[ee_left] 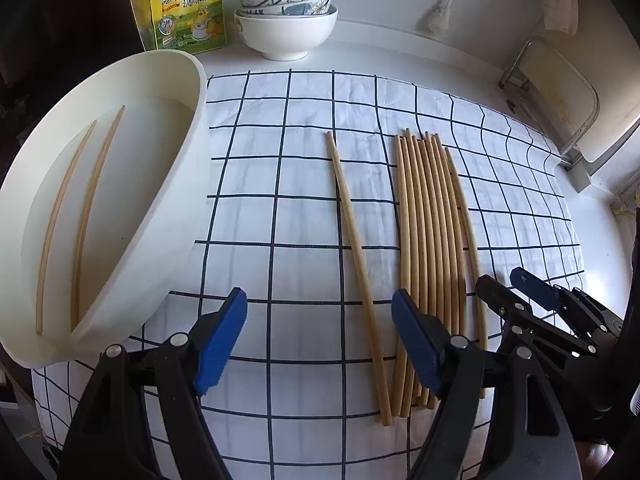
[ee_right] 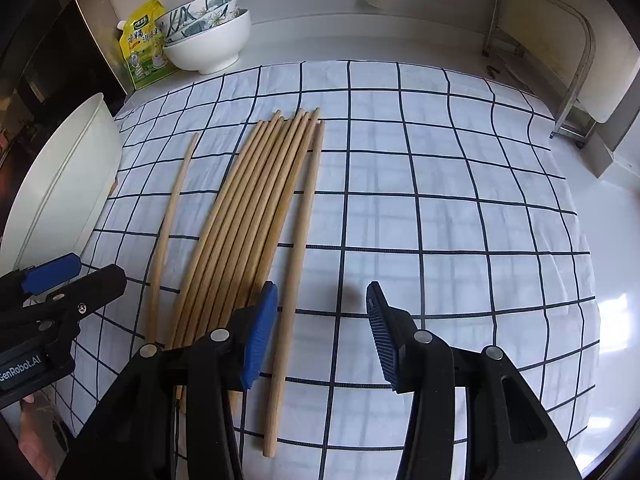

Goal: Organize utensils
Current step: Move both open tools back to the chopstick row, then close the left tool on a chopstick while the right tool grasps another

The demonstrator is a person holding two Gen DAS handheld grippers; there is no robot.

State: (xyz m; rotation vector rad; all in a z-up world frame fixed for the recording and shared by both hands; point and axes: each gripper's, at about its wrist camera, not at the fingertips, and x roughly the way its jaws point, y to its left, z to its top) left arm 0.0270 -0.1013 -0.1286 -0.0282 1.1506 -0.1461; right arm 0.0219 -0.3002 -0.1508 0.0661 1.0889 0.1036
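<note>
Ahead, chopsticks lie lengthwise on the surface, right of the bin holding two. Left gripper, open and empty, straddles the stray stick; right gripper, open too, straddles the outermost stick.

Daylight, bright and even on the checked cloth; soft window-pane pattern of light across it in the right wrist view. Glare patch on the white counter at right. Strong fisheye bending at the edges (grid lines curve), corners vignetted black. Left background dark. Focus sharp, no motion blur.
</note>
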